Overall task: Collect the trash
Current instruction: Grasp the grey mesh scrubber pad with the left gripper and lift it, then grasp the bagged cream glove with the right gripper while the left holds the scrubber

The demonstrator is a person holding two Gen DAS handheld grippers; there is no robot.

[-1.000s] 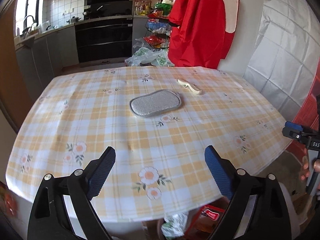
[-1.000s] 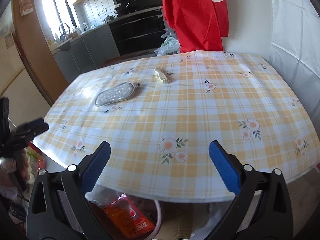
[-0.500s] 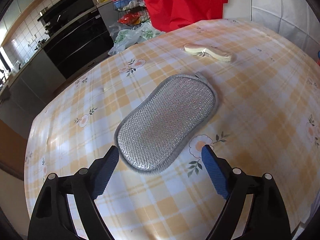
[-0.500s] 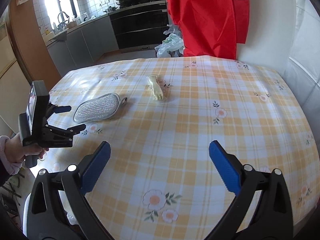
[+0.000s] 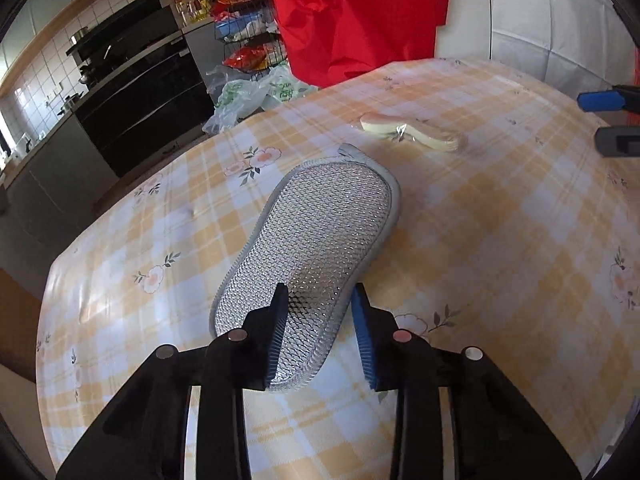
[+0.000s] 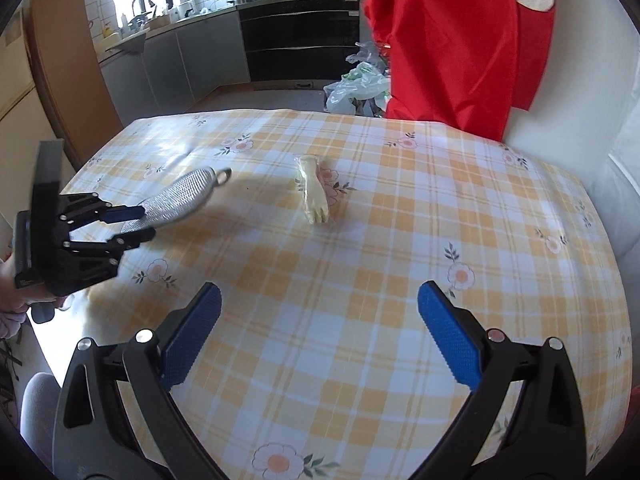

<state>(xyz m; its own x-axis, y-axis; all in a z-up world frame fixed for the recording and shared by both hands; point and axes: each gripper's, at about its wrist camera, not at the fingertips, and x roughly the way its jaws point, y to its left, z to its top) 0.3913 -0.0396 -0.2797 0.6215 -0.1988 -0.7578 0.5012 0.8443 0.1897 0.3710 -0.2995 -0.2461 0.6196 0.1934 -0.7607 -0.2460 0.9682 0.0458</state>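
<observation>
Black grippers (image 6: pixel 318 340), blue ribbed pads (image 6: pixel 448 336)

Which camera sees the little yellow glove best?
The right wrist view: the yellow glove lies near the middle, unobstructed, its fingers plain. The left wrist view shows it farther off and flatter, beyond the silver scrubber.

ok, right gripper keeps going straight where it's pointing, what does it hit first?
Probably bare tablecloth. The right gripper is open, nothing between its fingers; the packaged glove lies farther ahead, slightly left. Depth is unclear.

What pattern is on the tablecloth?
Orange-and-white check with scattered flowers on the tablecloth; clearest in the right wrist view.
</observation>
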